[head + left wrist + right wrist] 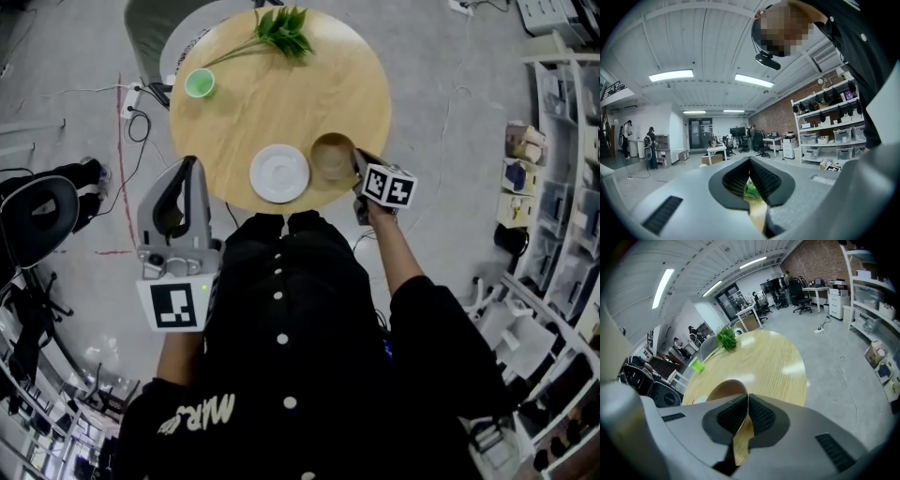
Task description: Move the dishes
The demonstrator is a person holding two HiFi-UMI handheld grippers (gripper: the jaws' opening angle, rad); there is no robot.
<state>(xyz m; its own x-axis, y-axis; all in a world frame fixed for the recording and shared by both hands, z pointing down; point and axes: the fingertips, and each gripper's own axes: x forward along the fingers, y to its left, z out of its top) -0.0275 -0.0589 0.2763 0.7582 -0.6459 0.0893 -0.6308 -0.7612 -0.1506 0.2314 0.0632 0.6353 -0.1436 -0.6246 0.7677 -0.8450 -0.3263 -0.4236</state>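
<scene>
Head view looks steeply down; right gripper view shares the table (281,94).

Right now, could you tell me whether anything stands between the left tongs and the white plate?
Nothing visible does. The left tongs hang just off the table, and only bare wood lies between them and the white plate. The brown bowl, gripped by the right tongs, sits on the plate's other side.
</scene>
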